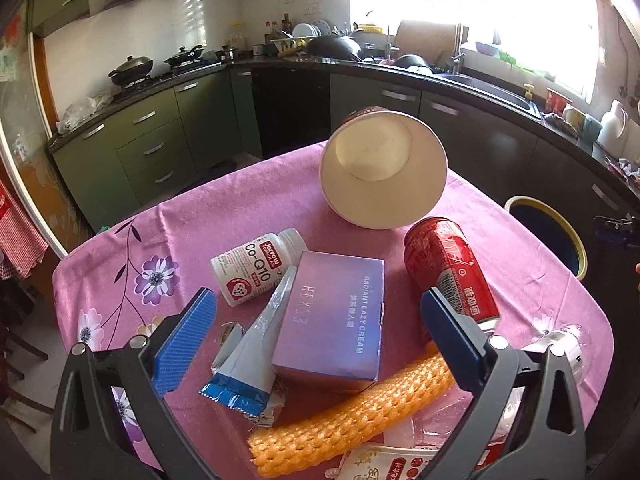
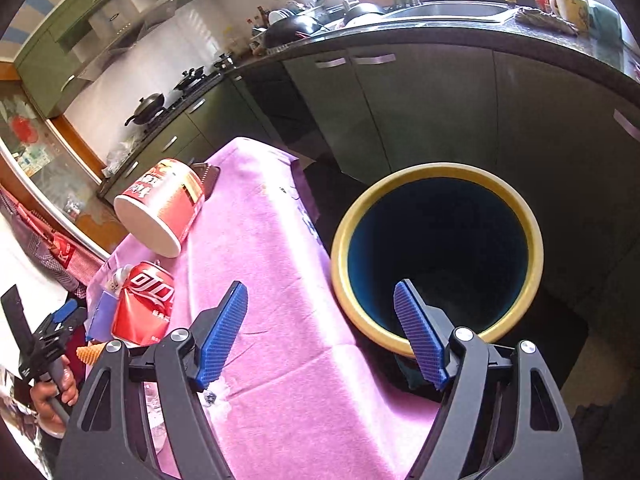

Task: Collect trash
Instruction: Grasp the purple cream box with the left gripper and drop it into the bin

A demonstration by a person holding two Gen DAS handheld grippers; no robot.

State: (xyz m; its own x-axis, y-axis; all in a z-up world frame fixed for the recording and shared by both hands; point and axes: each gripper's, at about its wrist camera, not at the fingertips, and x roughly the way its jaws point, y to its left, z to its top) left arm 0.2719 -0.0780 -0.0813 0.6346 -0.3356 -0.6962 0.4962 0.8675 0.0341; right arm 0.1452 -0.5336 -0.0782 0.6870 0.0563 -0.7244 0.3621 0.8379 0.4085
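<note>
1. A pink floral tablecloth (image 1: 248,200) covers the table in the near part of the scene.
2. Green cabinets (image 1: 148,136) run along the far left wall.
3. Black pans (image 1: 132,66) sit on the stove at far left.
4. A sink with a tap (image 1: 460,60) stands far right, under a bright window (image 1: 480,8).
5. Mugs (image 1: 576,116) stand on the right counter.

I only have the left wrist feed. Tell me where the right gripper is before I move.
Observer: The right gripper is open and empty, over the table edge beside the trash bin.
Operator: Report what's in the bin.
Observer: Its dark blue inside shows no trash that I can make out.
Operator: Describe the outside of the paper bowl.
Observer: The paper bowl lies on its side, its wall printed red and gold; a dark phone-like object lies behind it.
</note>
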